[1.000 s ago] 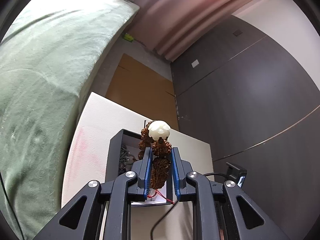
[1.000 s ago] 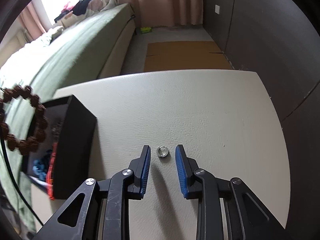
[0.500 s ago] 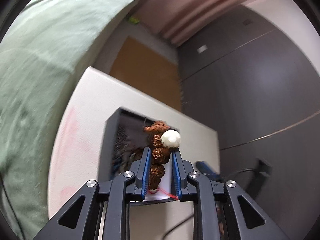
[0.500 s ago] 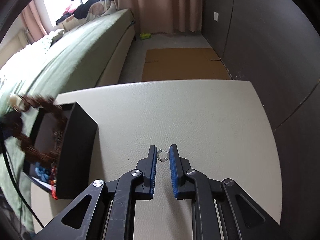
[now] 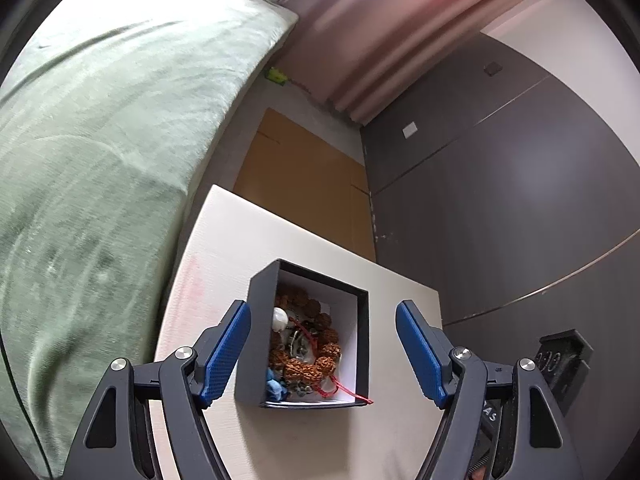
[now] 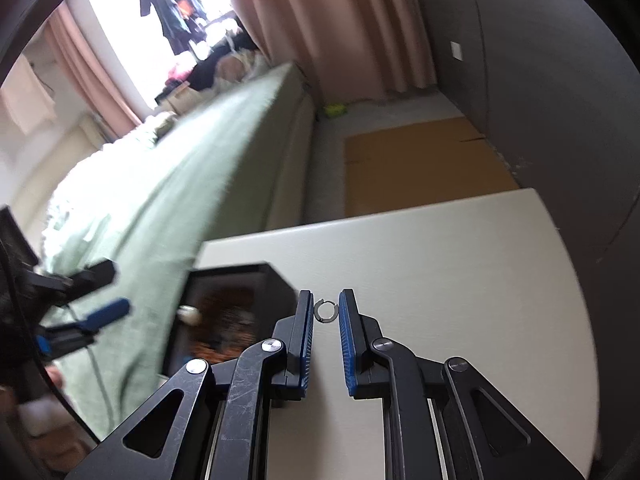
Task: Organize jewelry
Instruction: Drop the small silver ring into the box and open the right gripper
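Over black box (image 5: 256, 344), left gripper (image 5: 323, 350) jaws wide, empty; right gripper (image 6: 325, 322) jaws pinching ring (image 6: 326, 312).

The left gripper (image 5: 323, 350) has 2 long fingers faced with ribbed blue pads (image 5: 226, 354) set on matte black linkage arms. Round silver screws sit at the joints, 2 on each side, and triangular cut-outs lighten the arms near the base. The right gripper (image 6: 325, 330) is the same build: black arms, blue ribbed pads (image 6: 349, 350), 4 silver screws, with fine scratches on the left arm's surface.
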`<action>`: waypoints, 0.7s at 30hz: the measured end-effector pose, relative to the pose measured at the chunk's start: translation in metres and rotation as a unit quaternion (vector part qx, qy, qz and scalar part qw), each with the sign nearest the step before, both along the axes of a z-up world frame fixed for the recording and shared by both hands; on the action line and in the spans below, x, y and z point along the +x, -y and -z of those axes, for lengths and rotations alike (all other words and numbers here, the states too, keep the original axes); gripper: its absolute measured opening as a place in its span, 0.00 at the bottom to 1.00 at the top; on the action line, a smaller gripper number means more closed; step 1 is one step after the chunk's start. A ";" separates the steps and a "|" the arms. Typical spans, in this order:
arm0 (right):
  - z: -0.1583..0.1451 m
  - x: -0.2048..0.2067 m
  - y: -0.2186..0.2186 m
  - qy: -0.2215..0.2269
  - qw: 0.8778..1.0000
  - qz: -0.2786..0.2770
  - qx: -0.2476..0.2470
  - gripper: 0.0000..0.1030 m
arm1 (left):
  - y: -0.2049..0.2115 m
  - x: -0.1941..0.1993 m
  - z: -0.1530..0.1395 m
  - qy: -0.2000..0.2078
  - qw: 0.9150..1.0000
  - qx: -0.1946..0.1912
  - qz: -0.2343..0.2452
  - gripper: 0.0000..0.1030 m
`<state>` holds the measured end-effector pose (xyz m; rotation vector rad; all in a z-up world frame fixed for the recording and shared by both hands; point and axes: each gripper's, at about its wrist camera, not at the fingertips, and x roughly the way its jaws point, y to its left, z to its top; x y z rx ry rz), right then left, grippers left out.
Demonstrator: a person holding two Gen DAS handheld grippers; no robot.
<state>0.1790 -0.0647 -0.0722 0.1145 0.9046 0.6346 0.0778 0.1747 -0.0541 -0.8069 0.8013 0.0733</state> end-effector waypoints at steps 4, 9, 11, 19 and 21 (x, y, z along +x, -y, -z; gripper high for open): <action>-0.002 -0.007 -0.017 0.001 1.000 -0.016 0.023 0.14 | -0.008 -0.001 -0.008 0.002 1.000 0.013 -0.010 0.73; 0.000 -0.014 -0.039 -0.001 0.998 -0.042 0.048 0.14 | -0.017 0.001 0.002 -0.018 0.999 0.027 -0.011 0.73; -0.001 -0.016 -0.049 0.005 0.997 -0.054 0.058 0.15 | -0.021 0.000 0.005 -0.018 0.999 0.024 -0.013 0.73; 0.002 -0.014 -0.039 -0.009 0.999 -0.024 0.043 0.55 | -0.023 -0.005 0.006 -0.023 0.999 0.026 -0.018 0.73; 0.001 -0.013 -0.028 -0.010 0.999 -0.014 0.042 0.55 | -0.020 -0.006 0.006 -0.023 0.999 0.029 -0.017 0.73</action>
